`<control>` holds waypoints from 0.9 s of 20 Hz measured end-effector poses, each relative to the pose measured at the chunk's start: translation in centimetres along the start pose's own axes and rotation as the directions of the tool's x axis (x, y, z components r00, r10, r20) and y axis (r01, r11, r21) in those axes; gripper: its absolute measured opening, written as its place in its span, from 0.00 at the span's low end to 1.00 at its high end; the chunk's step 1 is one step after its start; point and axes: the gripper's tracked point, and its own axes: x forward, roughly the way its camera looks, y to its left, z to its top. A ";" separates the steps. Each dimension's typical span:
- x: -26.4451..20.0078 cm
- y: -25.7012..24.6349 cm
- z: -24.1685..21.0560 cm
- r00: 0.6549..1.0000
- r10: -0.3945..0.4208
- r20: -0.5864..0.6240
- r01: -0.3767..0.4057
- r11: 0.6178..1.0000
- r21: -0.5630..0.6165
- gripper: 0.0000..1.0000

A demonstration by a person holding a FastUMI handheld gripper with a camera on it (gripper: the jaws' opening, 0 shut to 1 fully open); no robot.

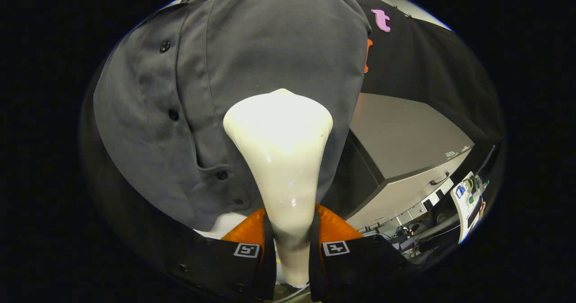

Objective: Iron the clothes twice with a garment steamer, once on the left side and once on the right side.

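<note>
We can't see the face of the glossy cream-white garment steamer (278, 159): its flared head points away from us toward the hanging dark grey button-up shirt (234, 82), so whether head and cloth actually touch is hard to tell; they look touching or just short of it. The shirt's collar and shoulders are cut off at the top, and the hem curls out of sight low on the left. The steamer's lower handle drops out of sight between the fingers.

The gripper (291, 253) points forward and up along the steamer's neck. The jaws are clamped on the narrow handle, one finger on each side, both pressing on it. Each finger (245, 260) carries a small square marker near its tip.

The steamer head sits over the shirt's lower middle, just right of the placket with its row of dark buttons (173, 114). A buttoned pocket flap lies just left of the neck.

Right of the shirt, well beyond the fingers, we see a pale grey box-like cabinet (405, 141) with a handle on its front. Past it is a cluttered bench (468, 195) with small items too small to make out.
</note>
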 end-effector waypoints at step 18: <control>5.5 0.5 -11.8 0.974 -0.007 -0.225 -0.005 0.999 -0.053 0.37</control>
